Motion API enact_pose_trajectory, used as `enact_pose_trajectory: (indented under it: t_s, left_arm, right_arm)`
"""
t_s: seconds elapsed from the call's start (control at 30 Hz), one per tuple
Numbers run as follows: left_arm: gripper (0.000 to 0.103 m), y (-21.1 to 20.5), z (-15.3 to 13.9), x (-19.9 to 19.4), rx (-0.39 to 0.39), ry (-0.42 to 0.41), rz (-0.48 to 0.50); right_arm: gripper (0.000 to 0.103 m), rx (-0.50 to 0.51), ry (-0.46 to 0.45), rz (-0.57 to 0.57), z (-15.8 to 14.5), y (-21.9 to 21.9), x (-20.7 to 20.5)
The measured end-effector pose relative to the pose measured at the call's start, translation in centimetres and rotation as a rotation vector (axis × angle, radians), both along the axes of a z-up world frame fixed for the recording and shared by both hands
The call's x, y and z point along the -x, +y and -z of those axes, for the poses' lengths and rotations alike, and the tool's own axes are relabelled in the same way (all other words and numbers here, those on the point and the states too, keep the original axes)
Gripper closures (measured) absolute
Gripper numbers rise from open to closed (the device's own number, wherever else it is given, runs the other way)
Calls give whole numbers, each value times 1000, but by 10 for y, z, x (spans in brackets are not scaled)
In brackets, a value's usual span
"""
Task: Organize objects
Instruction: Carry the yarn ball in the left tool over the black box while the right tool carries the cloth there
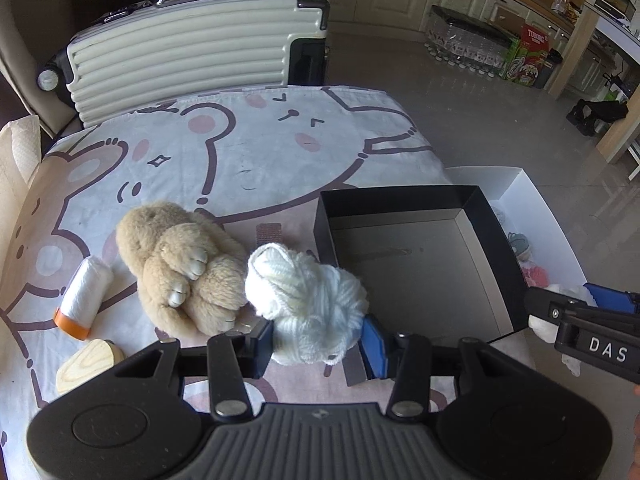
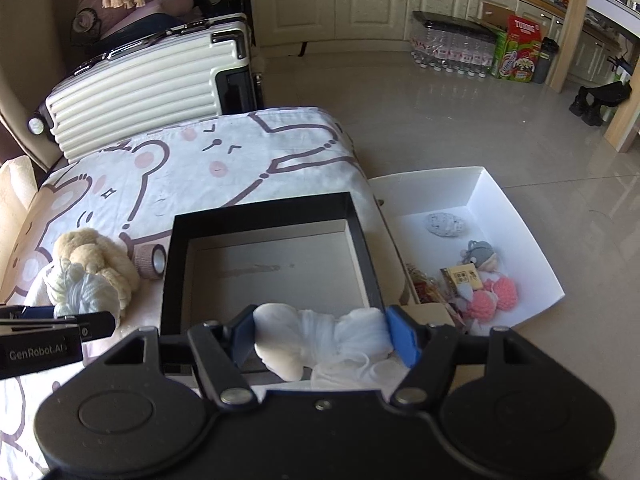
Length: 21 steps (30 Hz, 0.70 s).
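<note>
The yarn (image 1: 308,296) sits clamped between the jaws of the left gripper (image 1: 318,338), pinched at its lower end so that most of the ball bulges out ahead of the pads. Its long axis runs forward from the jaws and a little to their left, the looser looped end pointing away toward the plush (image 1: 180,264), which it touches. Held low like this, it can probably be lifted clear of the plush without dragging it along.

The right gripper (image 2: 320,338) is closed on a white bundle (image 2: 320,340), apparently soft cloth or mesh. The bundle lies crosswise, its long axis spanning from pad to pad, with a limp part sagging below the jaws. It hangs over the near edge of the black box (image 2: 264,208), which is empty just ahead of the jaws; that looks like a drop-off point.

To the right of the jaws, the white box (image 2: 516,216) already holds small toys. Left of the yarn lie a spool (image 1: 84,296) and a wood piece (image 1: 88,364).
</note>
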<state>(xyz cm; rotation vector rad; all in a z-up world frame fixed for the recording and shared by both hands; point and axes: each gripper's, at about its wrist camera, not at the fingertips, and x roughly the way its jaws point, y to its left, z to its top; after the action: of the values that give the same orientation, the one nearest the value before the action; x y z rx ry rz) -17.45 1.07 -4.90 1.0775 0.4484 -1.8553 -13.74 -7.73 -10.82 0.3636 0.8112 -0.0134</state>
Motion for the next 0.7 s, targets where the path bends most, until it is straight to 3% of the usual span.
enact_pose_trajectory:
  t_s: [0.7]
  left_arm:
    - [55, 6, 11, 28, -2, 11, 133]
  right_arm:
    - [34, 7, -15, 131, 9, -19, 2]
